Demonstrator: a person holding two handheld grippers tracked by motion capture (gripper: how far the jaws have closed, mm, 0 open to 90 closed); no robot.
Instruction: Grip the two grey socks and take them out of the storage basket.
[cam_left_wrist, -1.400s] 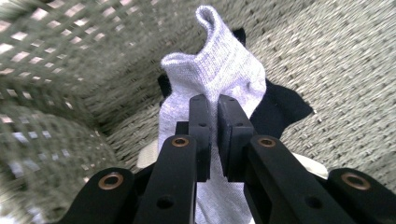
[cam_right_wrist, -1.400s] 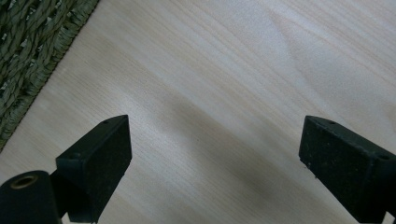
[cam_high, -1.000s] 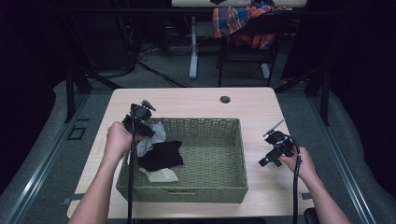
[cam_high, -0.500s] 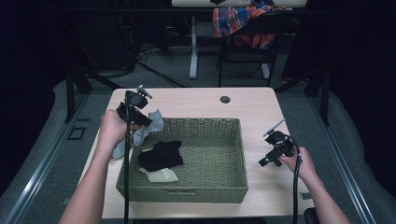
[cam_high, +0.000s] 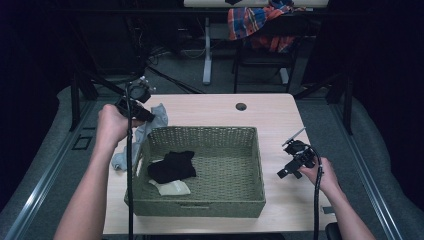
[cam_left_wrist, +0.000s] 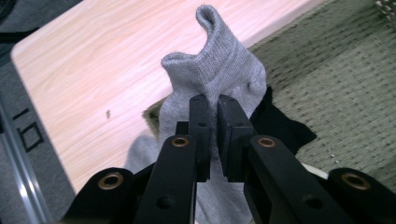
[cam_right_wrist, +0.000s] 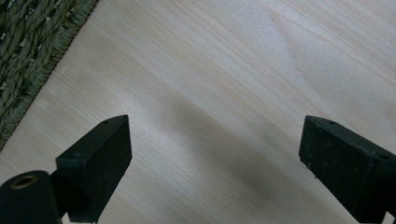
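I am pinching the grey sock (cam_left_wrist: 219, 74) between my left gripper (cam_left_wrist: 211, 105) jaws, its cuff sticking up past them, above the basket (cam_high: 210, 135) rim. My right gripper (cam_right_wrist: 212, 154) jaws are hanging spread over the bare surface (cam_right_wrist: 224, 70).

In the left gripper view, the closed jaws cover the pinched part of the grey sock (cam_left_wrist: 219, 74), and its lower end runs off the bottom edge. The black cloth (cam_left_wrist: 280, 128) shows only partly behind them. In the high view, the black cloth overlaps the pale cloth (cam_high: 172, 188); the dark spot (cam_high: 241, 106) is too small to identify.
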